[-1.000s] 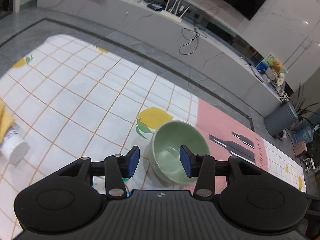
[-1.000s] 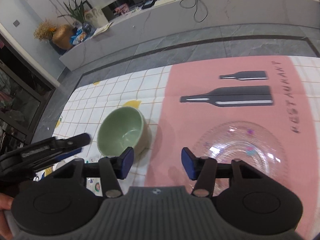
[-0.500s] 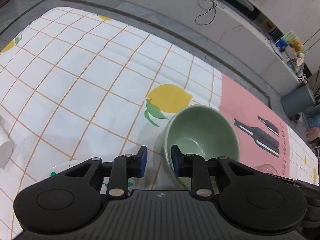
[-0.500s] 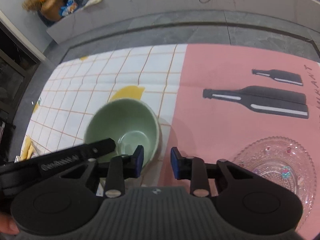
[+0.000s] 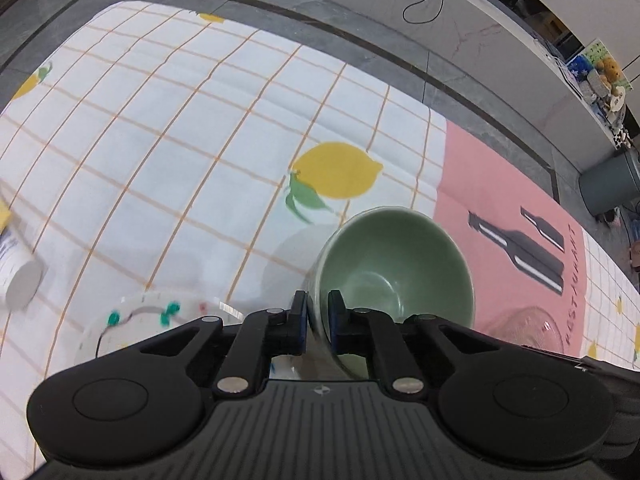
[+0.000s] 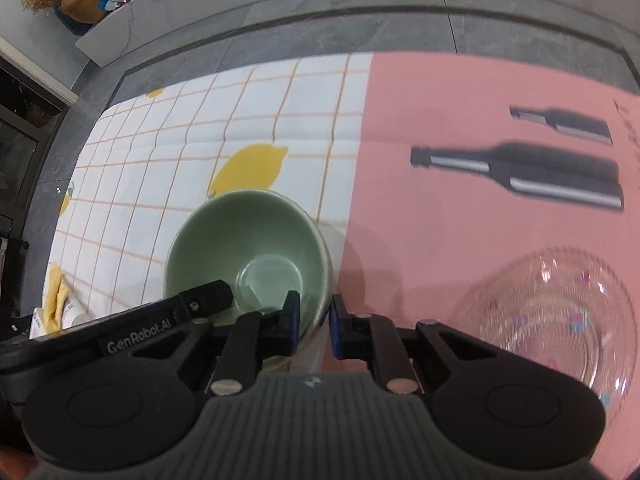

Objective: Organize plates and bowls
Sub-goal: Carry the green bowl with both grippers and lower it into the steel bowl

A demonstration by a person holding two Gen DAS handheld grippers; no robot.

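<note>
A pale green bowl (image 5: 394,268) is tilted above the lemon-print tablecloth; it also shows in the right wrist view (image 6: 248,248). My left gripper (image 5: 318,314) is shut on its near-left rim. My right gripper (image 6: 314,320) is shut on its near-right rim. The left gripper's arm (image 6: 160,320) crosses the right wrist view at the bowl's left. A clear patterned glass plate (image 6: 560,312) lies on the pink mat to the right. A white plate with green marks (image 5: 148,320) lies at the lower left, blurred.
A white cylindrical container (image 5: 16,276) lies on the cloth at the far left, with something yellow next to it (image 6: 56,296). The pink mat with bottle print (image 6: 500,168) covers the right side. A grey floor and low stone ledge (image 5: 440,40) run beyond the cloth.
Both grippers closed from open onto the green bowl's rim, left and right sides. The bowl has lifted and tilted; both cameras moved in closer.
</note>
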